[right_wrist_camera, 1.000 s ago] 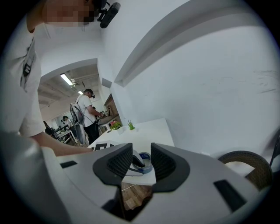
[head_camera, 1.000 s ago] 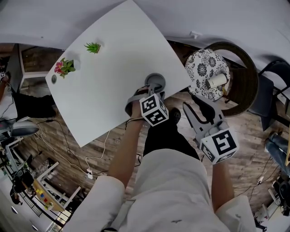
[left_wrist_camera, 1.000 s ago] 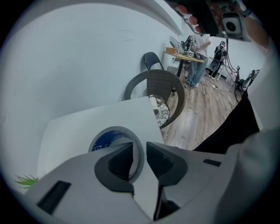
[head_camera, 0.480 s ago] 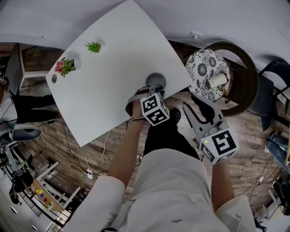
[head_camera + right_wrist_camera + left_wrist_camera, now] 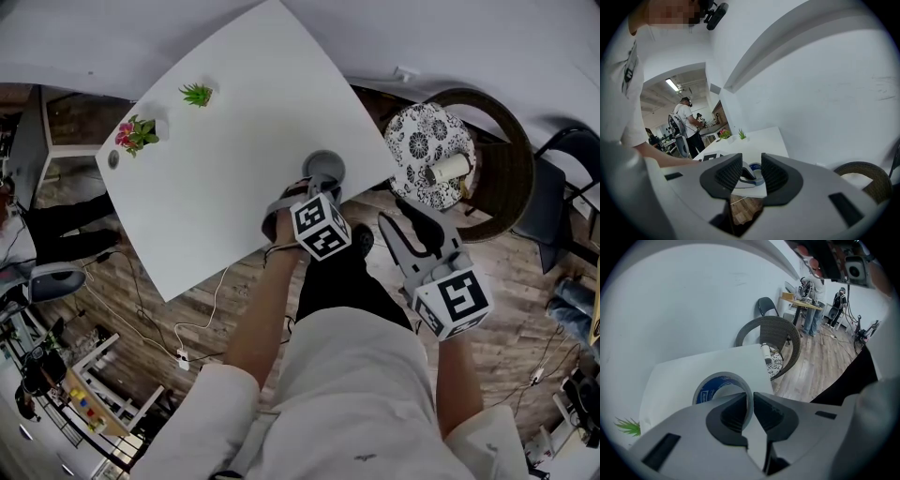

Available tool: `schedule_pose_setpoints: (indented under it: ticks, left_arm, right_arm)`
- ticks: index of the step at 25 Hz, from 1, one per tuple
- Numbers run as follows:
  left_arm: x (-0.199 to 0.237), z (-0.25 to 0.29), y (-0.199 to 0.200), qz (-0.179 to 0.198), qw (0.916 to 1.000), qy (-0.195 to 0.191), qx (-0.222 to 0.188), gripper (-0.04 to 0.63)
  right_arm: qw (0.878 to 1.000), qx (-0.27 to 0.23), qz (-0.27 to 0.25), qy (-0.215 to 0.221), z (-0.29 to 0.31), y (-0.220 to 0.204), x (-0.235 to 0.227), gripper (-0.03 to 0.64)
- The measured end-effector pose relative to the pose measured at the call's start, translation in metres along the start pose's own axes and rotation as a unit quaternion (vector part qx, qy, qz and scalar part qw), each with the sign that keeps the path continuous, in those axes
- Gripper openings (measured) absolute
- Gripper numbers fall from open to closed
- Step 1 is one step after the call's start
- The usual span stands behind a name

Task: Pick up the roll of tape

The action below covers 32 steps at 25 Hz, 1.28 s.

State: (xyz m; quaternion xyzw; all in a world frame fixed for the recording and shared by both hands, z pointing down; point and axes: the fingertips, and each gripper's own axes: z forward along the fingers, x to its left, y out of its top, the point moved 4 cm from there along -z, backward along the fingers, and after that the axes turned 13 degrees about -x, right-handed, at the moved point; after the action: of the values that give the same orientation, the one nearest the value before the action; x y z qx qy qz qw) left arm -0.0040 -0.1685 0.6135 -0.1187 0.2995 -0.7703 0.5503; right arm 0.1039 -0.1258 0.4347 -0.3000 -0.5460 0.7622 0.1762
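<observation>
Here, left tool (image 5: 750,397), just closing, pinching ring-shaped grey tape roll (image 5: 723,376), right tool (image 5: 751,161) spread.
</observation>
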Motion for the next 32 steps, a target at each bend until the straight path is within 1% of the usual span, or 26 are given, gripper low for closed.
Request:
schedule_pose_setpoints:
  ticks: [13,22,32]
  left_arm:
    - [-0.004,-0.001,-0.001,0.005,1.0000,0.001,0.000,0.055]
    - [-0.011,-0.010,0.010,0.007,0.9996,0.021,-0.020,0.055]
    - [-0.019,-0.036,0.027,0.012,0.9971,0.063,-0.040,0.054]
  right_arm:
    - [1.000,-0.006,-0.005,0.001,-0.005,0.002,0.001,0.132]
    - [1.000,-0.015,-0.010,0.004,-0.016,0.006,0.002,0.130]
    - [0.999,-0.037,-0.020,0.011,-0.037,0.012,0.009,0.130]
